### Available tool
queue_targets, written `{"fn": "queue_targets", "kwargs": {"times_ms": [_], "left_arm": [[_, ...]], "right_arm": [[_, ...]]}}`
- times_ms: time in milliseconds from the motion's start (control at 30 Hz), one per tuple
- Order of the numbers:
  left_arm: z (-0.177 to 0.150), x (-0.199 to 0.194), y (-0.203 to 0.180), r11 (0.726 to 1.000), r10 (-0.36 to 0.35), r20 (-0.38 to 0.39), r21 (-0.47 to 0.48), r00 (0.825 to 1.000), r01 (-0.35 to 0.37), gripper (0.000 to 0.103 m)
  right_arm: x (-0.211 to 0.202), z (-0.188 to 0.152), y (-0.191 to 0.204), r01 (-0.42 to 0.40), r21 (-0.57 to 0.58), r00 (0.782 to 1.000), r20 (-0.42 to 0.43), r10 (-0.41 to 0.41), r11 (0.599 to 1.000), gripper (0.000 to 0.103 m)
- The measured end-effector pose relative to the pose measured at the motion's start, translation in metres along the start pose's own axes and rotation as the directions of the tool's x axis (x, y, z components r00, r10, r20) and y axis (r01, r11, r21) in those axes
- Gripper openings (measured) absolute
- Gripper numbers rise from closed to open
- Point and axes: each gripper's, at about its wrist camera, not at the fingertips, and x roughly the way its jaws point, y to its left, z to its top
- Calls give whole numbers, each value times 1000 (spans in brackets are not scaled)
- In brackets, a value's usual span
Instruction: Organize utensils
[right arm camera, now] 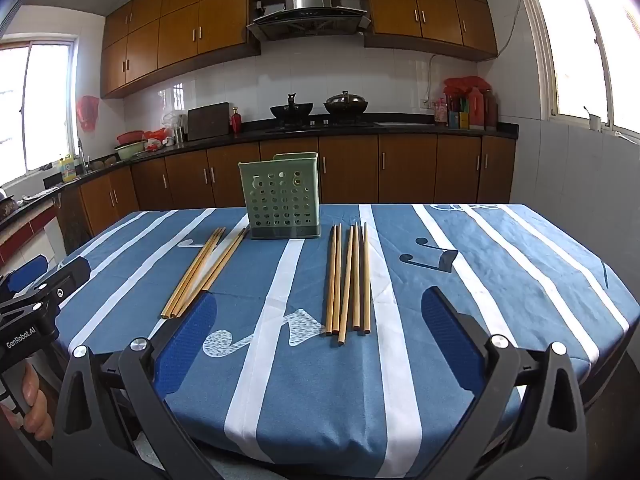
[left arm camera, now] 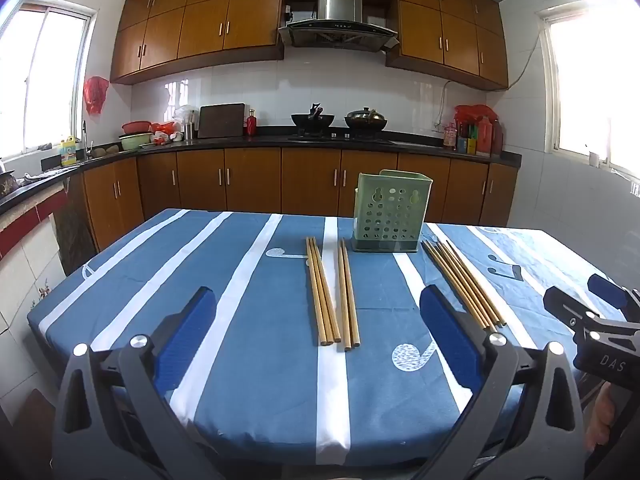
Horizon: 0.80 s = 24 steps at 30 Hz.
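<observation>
A green perforated utensil holder (left arm camera: 392,211) stands upright at the table's far side; it also shows in the right wrist view (right arm camera: 282,197). Several wooden chopsticks lie flat in front of it: a left group (left arm camera: 332,294) and a right group (left arm camera: 464,285). In the right wrist view the left group (right arm camera: 202,272) and the right group (right arm camera: 349,280) lie either side of the holder. My left gripper (left arm camera: 318,332) is open and empty above the near edge. My right gripper (right arm camera: 320,330) is open and empty too.
The table (left arm camera: 260,380) wears a blue cloth with white stripes. Behind it runs a kitchen counter (left arm camera: 256,142) with woks, bowls and bottles. The right gripper's body (left arm camera: 600,336) shows at the right edge of the left wrist view.
</observation>
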Motion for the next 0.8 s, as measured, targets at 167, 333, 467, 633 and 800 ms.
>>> {"fn": "queue_targets", "kwargs": {"times_ms": [167,333,467,633,800], "left_arm": [[0,0,0,1000,0,-1,3,1000,0,99],[0,0,0,1000,0,-1,2,1000,0,99],[0,0,0,1000,-2,-2,3,1000,2,99],[0,-1,0,1000,-1,-2,3,1000,1,99],[0,0,0,1000,-2,-4,3,1000,2,99]], "right_arm": [[0,0,-1,3,-3,1000,-3,-3,1000,101],[0,0,-1,4,-2,1000,0,-4,1000,101],[0,0,-2,2,-3,1000,-2,-2,1000,101],[0,-1,-3,1,-1,1000,-2,-1,1000,101],[0,-1,-3,1,1,1000,-3,-1,1000,101]]}}
